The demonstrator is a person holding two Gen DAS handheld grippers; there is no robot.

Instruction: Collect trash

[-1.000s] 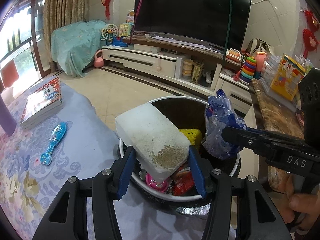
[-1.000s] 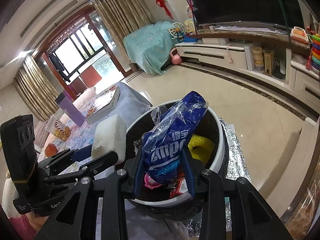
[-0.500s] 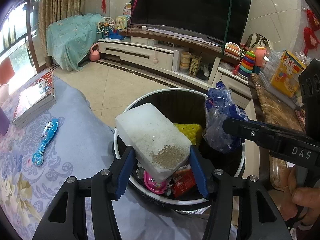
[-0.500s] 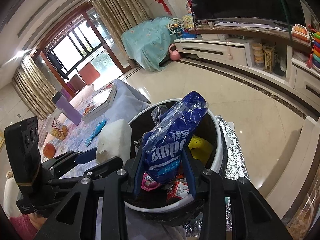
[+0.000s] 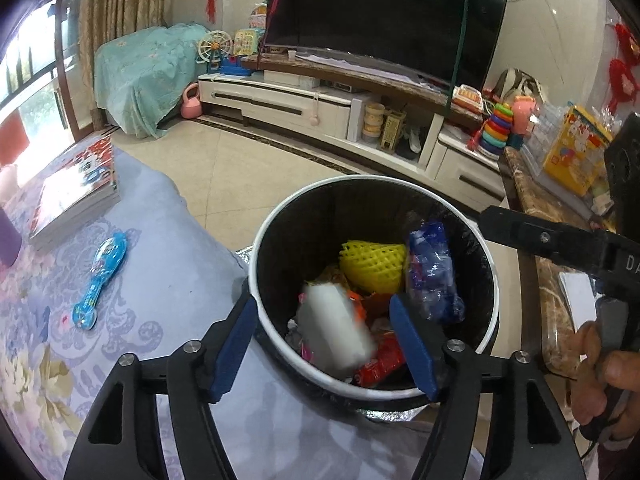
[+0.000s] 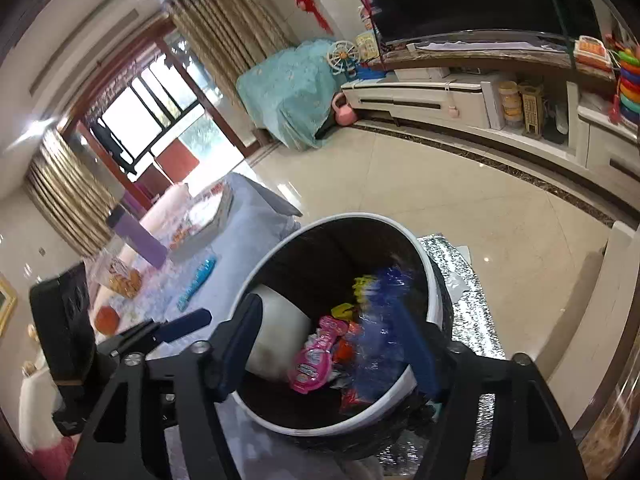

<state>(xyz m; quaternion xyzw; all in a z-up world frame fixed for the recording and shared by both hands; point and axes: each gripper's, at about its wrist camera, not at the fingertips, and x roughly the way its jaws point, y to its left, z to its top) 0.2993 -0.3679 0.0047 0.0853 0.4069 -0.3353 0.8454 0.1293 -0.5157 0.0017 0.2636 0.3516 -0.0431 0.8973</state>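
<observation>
Over the bin (image 5: 490, 280), both tongs (image 5: 324, 340) (image 6: 332, 344) have just been opening and stand apart, empty; foam block (image 5: 336, 328) and blue bag (image 5: 434, 276) drop inside. Lowering now could knock the rim.

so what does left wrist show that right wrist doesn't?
Left wrist only: the yellow toy box on the marble counter and a hand on the right gripper's handle. Right wrist only: the balcony door, purple bottle and snack bag. Both: the trash bin, white foam block, blue wrapper, blue toy.
</observation>
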